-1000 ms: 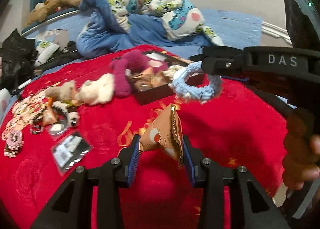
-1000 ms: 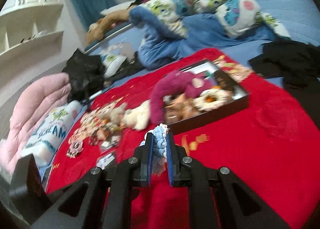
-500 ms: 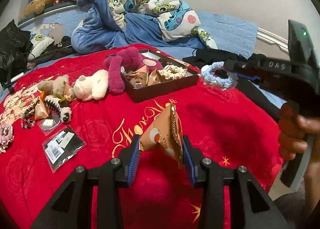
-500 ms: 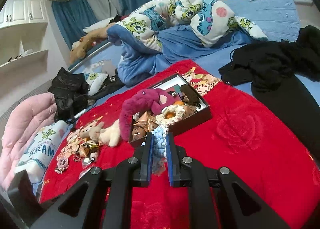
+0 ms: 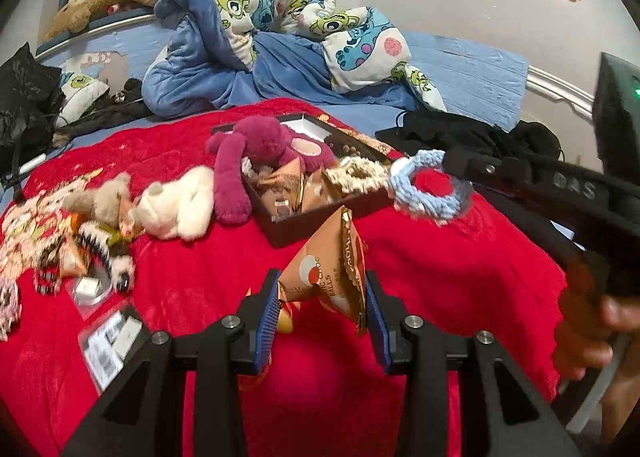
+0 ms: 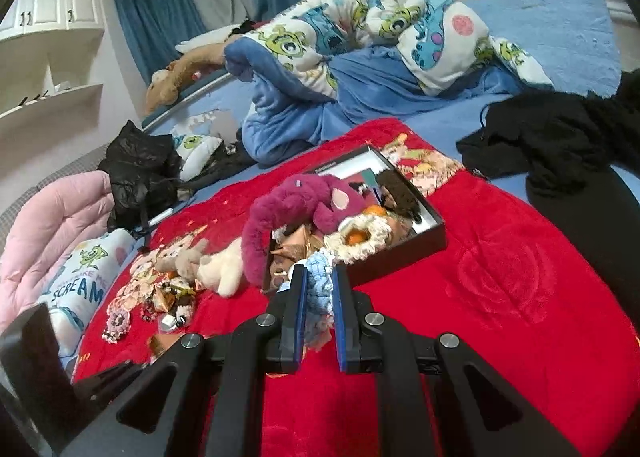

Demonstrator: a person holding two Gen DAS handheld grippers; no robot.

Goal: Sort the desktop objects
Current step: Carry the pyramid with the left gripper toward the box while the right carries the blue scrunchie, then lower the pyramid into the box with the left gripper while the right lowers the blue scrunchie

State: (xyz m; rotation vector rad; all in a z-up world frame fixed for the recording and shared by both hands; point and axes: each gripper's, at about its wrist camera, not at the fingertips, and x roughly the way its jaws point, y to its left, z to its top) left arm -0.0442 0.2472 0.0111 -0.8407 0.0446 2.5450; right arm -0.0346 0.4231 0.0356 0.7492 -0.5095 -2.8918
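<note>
My left gripper is shut on an orange triangular snack packet, held above the red blanket a little short of the black box. My right gripper is shut on a light blue knitted scrunchie; in the left wrist view that scrunchie hangs at the box's right end. The box holds a magenta plush bear, snack packets and a cream scrunchie.
A cream plush, a tan plush, hair ties and small packets lie left of the box. Black clothing is at the right, a blue patterned quilt behind, a pink quilt far left.
Both grippers drew back from the box half a second ago, then moved toward it again. The blue scrunchie swung right of the box and now hangs at its right end. Both grips hold.
</note>
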